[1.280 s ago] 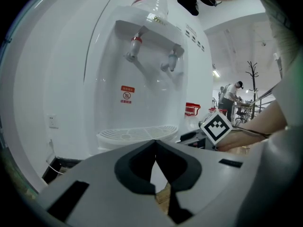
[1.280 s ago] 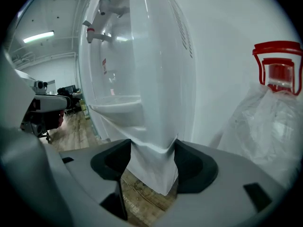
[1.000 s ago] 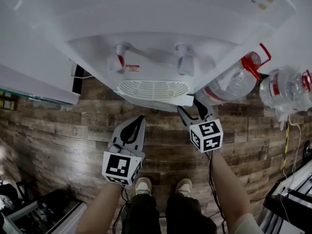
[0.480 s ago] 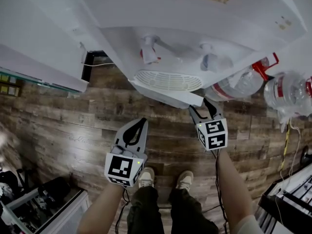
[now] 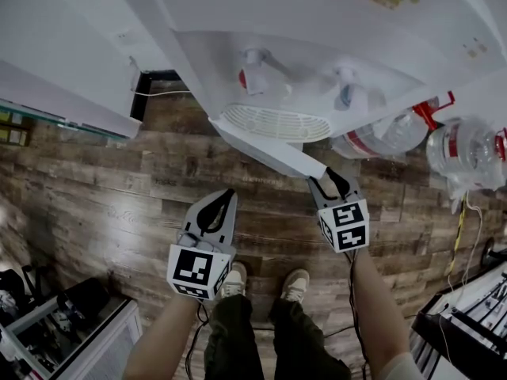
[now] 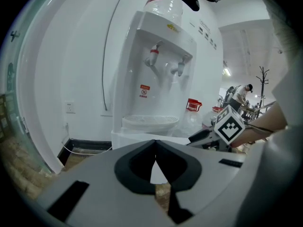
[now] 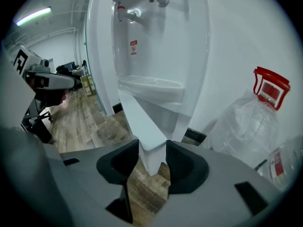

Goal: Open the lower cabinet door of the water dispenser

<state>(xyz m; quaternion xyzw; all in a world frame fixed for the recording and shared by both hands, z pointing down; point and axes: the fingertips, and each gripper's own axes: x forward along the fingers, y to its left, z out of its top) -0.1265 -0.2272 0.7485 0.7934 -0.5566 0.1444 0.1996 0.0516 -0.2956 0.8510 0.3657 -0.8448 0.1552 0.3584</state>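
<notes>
Right gripper view: my right gripper (image 7: pixel 152 148) is closing on the cabinet door (image 7: pixel 137 117) edge; my left gripper (image 6: pixel 155 144) is clenched, empty.

You are standing in what looks like an office or a work room. A white water dispenser (image 5: pixel 317 46) is against a plain white wall, with big water bottles (image 5: pixel 467 153) on the wood-look floor (image 5: pixel 103 188) beside it. Cables (image 5: pixel 462 236) hang by a metal rack (image 5: pixel 467 323). Far back, a person (image 6: pixel 244 92) stands near a coat stand (image 6: pixel 262 77), and a long tube light (image 7: pixel 33 16) shines on the ceiling.
</notes>
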